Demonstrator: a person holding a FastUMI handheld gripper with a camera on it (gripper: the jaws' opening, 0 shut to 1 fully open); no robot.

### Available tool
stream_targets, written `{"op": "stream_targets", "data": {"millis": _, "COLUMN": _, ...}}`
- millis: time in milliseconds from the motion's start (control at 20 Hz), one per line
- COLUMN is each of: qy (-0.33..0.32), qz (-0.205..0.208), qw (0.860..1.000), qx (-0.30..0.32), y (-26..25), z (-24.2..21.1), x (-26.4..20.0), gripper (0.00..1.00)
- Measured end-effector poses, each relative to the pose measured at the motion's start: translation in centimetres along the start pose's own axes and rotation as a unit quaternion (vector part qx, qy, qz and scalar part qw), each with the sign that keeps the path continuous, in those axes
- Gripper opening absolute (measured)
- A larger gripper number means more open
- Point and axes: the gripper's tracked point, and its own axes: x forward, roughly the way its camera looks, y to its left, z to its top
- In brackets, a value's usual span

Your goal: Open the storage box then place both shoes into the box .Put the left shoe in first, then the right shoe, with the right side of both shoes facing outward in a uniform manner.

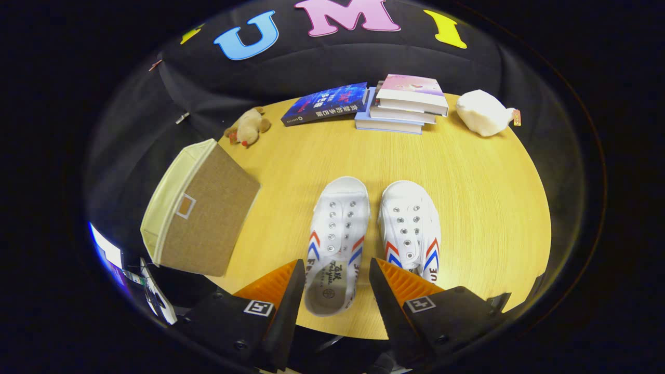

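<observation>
The tool (332, 291) hangs released above the near edge of the bench (467, 171), its two fingers spread wide and pressing on nothing; the heel of the left shoe (336, 236) lies in the gap between them, below them rather than gripped, as far as the angle lets one judge; the right shoe (410, 228) sits just beside it, its heel tucked behind the right-hand finger, so that part of it is hidden; both shoes stand upright as a pair with toes pointing away from the tool, probably set so that each heel can be taken from behind; the spread fingers suit either a grasp at the shoe's heel or a move toward the lid, and which is meant I cannot tell; to the left of the fingers, at the bench's edge, stands the storage box (200, 215), a brown fabric cube with a pale lid, seemingly closed, so by my judgement the opening step is not yet done; its far side and base are out of sight; beyond the shoes, well apart, lie a dark book (324, 104) and a stack of books (405, 104), with a small plush toy (248, 127) beside the box's far corner and a white plush (483, 111) past the stack; the toys' shapes are too small to name.
</observation>
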Motion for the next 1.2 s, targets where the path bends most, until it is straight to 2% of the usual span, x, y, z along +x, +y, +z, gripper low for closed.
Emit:
{"op": "stream_targets", "data": {"millis": 100, "qy": 0.016, "qz": -0.002, "qw": 1.0, "qx": 0.011, "y": -0.6, "z": -0.8, "x": 1.4, "gripper": 0.74}}
{"op": "stream_targets", "data": {"millis": 150, "qy": 0.024, "qz": -0.004, "qw": 1.0, "qx": 0.017, "y": -0.9, "z": -1.1, "x": 2.1, "gripper": 0.69}}
{"op": "stream_targets", "data": {"millis": 350, "qy": 0.05, "qz": 0.006, "qw": 0.998, "qx": 0.042, "y": -1.0, "z": -1.9, "x": 4.8, "gripper": 0.69}}
{"op": "stream_targets", "data": {"millis": 500, "qy": 0.06, "qz": 0.013, "qw": 0.994, "qx": 0.087, "y": -0.8, "z": -1.4, "x": 6.4, "gripper": 0.63}}
{"op": "stream_targets", "data": {"millis": 650, "qy": 0.082, "qz": 0.022, "qw": 0.992, "qx": 0.09, "y": -0.5, "z": -1.6, "x": 7.4, "gripper": 0.55}}
{"op": "stream_targets", "data": {"millis": 700, "qy": 0.084, "qz": 0.024, "qw": 0.992, "qx": 0.091, "y": -0.5, "z": -1.7, "x": 7.4, "gripper": 0.52}}
{"op": "stream_targets", "data": {"millis": 950, "qy": 0.088, "qz": 0.032, "qw": 0.99, "qx": 0.104, "y": -1.1, "z": -1.5, "x": 6.7, "gripper": 0.12}}
{"op": "stream_targets", "data": {"millis": 1050, "qy": 0.072, "qz": 0.027, "qw": 0.991, "qx": 0.107, "y": -1.1, "z": -1.1, "x": 6.3, "gripper": 0.07}}
{"op": "stream_targets", "data": {"millis": 1200, "qy": 0.069, "qz": 0.047, "qw": 0.985, "qx": 0.15, "y": 0.1, "z": -0.2, "x": 4.7, "gripper": 0.07}}
